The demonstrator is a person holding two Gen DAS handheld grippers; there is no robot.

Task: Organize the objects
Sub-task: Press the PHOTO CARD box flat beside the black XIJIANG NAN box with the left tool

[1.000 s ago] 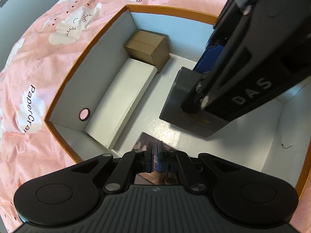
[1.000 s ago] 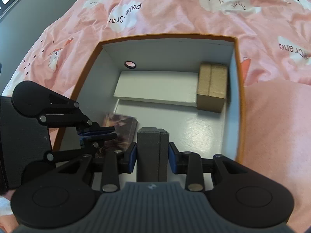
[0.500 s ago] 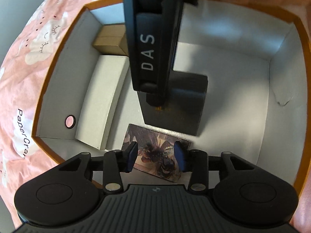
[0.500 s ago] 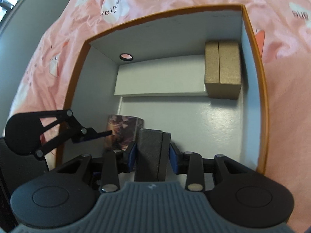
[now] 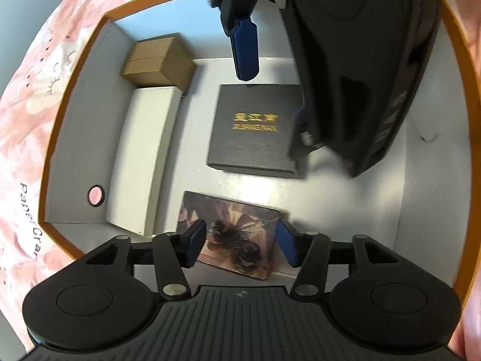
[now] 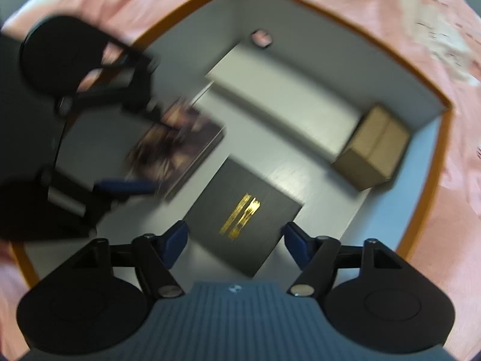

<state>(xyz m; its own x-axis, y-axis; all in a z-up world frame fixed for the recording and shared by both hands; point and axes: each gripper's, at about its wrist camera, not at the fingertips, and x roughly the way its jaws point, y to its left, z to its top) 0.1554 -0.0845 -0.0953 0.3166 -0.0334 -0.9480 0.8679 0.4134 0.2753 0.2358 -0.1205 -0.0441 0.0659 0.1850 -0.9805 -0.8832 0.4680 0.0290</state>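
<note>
An orange-rimmed white box (image 5: 75, 102) holds a flat black box with gold lettering (image 5: 255, 132), a picture-printed box (image 5: 234, 240), a long white box (image 5: 144, 156) and a brown cardboard box (image 5: 159, 60). My left gripper (image 5: 240, 242) is open above the picture box, touching nothing. My right gripper (image 6: 236, 242) is open just above the black box (image 6: 243, 219), which lies flat on the floor of the container. The right gripper also shows from the left wrist view (image 5: 345, 60).
The container sits on a pink bedsheet (image 5: 27, 96) with cloud prints. A small pink round hole (image 5: 95, 196) is in the container's wall. The container's right part (image 5: 375, 225) shows bare white floor. The right wrist view is motion-blurred.
My left gripper let go of the picture box and opened. My right gripper released the black box, which now lies flat, and opened above it.
</note>
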